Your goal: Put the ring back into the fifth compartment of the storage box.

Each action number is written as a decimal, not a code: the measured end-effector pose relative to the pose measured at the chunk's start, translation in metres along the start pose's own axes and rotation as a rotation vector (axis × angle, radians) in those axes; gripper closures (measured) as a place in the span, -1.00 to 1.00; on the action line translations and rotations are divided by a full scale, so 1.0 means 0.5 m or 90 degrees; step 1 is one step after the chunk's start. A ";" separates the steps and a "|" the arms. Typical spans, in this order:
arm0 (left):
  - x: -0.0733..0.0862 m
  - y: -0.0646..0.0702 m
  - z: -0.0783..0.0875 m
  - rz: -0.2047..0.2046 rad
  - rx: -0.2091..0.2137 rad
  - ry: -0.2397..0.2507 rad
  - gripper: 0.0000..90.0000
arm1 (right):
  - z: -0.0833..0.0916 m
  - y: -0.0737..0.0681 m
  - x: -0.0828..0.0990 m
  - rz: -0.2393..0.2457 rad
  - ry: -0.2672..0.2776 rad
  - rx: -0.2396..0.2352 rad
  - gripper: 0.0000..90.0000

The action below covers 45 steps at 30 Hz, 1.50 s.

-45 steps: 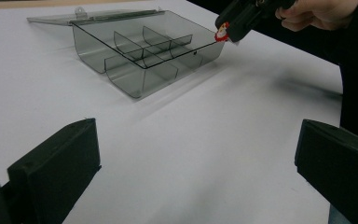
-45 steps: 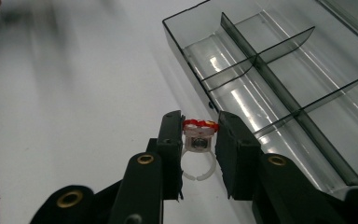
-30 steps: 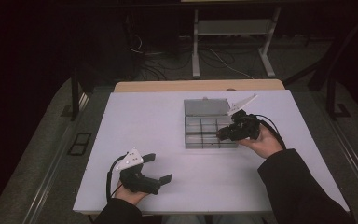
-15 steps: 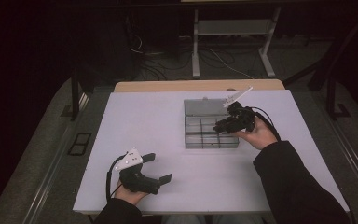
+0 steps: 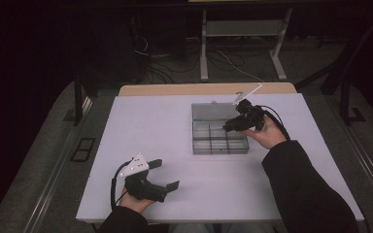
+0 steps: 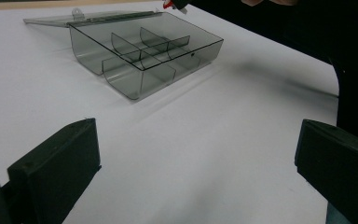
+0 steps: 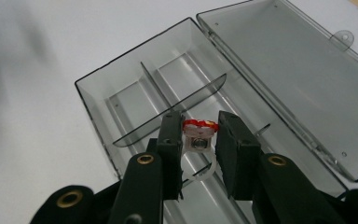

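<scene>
High view: the right gripper [image 5: 229,126] hovers over the smoky divided box [image 5: 219,138]; its jaws' load is too small to make out. The left gripper [image 5: 164,174] rests at 7 o'clock, jaws spread wide.

Left gripper view: box at 11 o'clock, a sleeve [image 6: 307,32] cut off at 2 o'clock.

Right gripper view: jaws clamp a red-topped ring [image 7: 199,135] between them, above the compartments.
</scene>
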<state>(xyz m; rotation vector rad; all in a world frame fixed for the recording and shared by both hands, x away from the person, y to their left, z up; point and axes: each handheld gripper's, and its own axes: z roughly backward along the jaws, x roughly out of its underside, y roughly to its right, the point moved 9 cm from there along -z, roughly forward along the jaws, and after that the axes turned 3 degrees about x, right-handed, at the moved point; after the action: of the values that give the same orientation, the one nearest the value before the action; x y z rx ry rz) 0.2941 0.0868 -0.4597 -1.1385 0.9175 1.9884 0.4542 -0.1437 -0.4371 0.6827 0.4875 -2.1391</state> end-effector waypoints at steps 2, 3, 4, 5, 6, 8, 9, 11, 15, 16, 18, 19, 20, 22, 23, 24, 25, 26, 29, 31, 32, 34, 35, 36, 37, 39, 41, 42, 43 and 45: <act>0.000 -0.001 0.001 0.000 0.000 0.000 -1.00 | -0.004 0.003 -0.005 0.000 0.004 0.001 0.57; -0.001 -0.001 0.001 0.000 0.000 0.001 -1.00 | -0.005 0.004 -0.007 -0.002 0.003 0.001 0.57; -0.001 -0.001 0.001 0.000 -0.001 0.002 -1.00 | -0.008 0.005 -0.009 0.000 0.005 0.000 0.57; -0.001 -0.001 0.001 0.000 0.000 0.002 -1.00 | -0.010 0.006 -0.011 -0.001 0.007 0.000 0.57; -0.001 -0.001 0.001 0.000 -0.001 0.002 -1.00 | -0.013 0.006 -0.013 -0.001 0.006 0.000 0.57; -0.001 -0.001 0.001 -0.002 0.000 0.001 -1.00 | -0.018 0.007 -0.016 0.000 0.008 0.000 0.57; -0.002 -0.001 0.001 -0.002 0.001 0.001 -1.00 | -0.021 0.008 -0.017 -0.001 0.011 -0.002 0.57; -0.002 0.000 0.000 -0.002 0.002 0.002 -1.00 | -0.028 0.010 -0.018 -0.002 0.012 -0.004 0.57; -0.003 -0.001 -0.001 -0.002 0.003 0.002 -1.00 | -0.041 0.018 -0.016 -0.006 0.010 -0.003 0.57; -0.003 -0.001 -0.001 -0.004 0.003 0.002 -1.00 | -0.043 0.020 -0.016 -0.008 0.010 -0.003 0.57; -0.003 -0.001 -0.002 -0.003 0.005 0.001 -1.00 | -0.048 0.022 -0.016 -0.011 0.013 -0.003 0.57; -0.003 0.000 -0.002 -0.003 0.005 0.000 -1.00 | -0.050 0.024 -0.016 -0.011 0.013 -0.004 0.57; -0.002 0.000 -0.002 -0.006 0.005 -0.003 -1.00 | -0.054 0.025 -0.015 -0.011 0.012 -0.001 0.57; -0.003 0.000 -0.002 -0.008 0.006 -0.003 -1.00 | -0.060 0.028 -0.012 -0.010 0.007 -0.001 0.57; -0.003 -0.001 -0.002 -0.008 0.006 -0.003 -1.00 | -0.064 0.030 -0.011 -0.013 0.007 -0.003 0.57; -0.003 -0.001 -0.003 -0.006 0.006 -0.002 -1.00 | -0.068 0.032 -0.010 -0.015 0.006 -0.002 0.57; -0.003 -0.002 -0.003 -0.007 0.006 -0.003 -1.00 | -0.071 0.034 -0.008 -0.014 0.004 -0.003 0.57; -0.003 -0.002 -0.003 -0.007 0.006 -0.003 -1.00 | -0.075 0.036 -0.008 -0.016 0.004 -0.003 0.57; -0.002 -0.003 -0.003 -0.007 0.006 -0.005 -1.00 | -0.083 0.040 -0.007 -0.020 0.004 0.004 0.56; -0.003 -0.002 -0.003 -0.010 0.006 -0.005 -1.00 | -0.087 0.042 -0.008 -0.022 0.007 0.000 0.56; -0.003 -0.002 -0.003 -0.011 0.006 -0.006 -1.00 | -0.089 0.044 -0.007 -0.024 0.005 0.001 0.56; -0.002 -0.003 -0.004 -0.012 0.007 -0.007 -1.00 | -0.094 0.047 -0.006 -0.027 0.006 0.001 0.56; -0.002 -0.004 -0.004 -0.013 0.007 -0.008 -1.00 | -0.097 0.048 -0.005 -0.028 0.005 0.001 0.56; -0.002 -0.004 -0.004 -0.013 0.006 -0.009 -1.00 | -0.100 0.048 -0.004 -0.027 0.003 -0.001 0.57; -0.002 -0.005 -0.004 -0.014 0.006 -0.009 -1.00 | -0.104 0.048 -0.003 -0.024 0.000 0.000 0.56; -0.002 -0.005 -0.004 -0.014 0.005 -0.009 -1.00 | -0.110 0.049 -0.001 -0.022 -0.004 0.000 0.56; -0.001 -0.005 -0.005 -0.014 0.006 -0.010 -1.00 | -0.117 0.051 0.001 -0.022 -0.007 0.000 0.56; -0.001 -0.005 -0.005 -0.013 0.006 -0.010 -1.00 | -0.119 0.050 0.002 -0.026 -0.009 -0.003 0.56; -0.001 -0.004 -0.006 -0.013 0.007 -0.010 -1.00 | -0.122 0.051 0.003 -0.024 -0.011 -0.001 0.56; 0.000 -0.004 -0.006 -0.013 0.008 -0.011 -1.00 | -0.127 0.052 0.004 -0.021 -0.013 -0.002 0.56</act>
<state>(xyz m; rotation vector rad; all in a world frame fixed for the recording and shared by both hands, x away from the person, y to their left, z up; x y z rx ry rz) 0.2970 0.0854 -0.4610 -1.1178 0.9040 1.9707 0.4931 -0.1253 -0.4904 0.6552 0.4946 -2.1738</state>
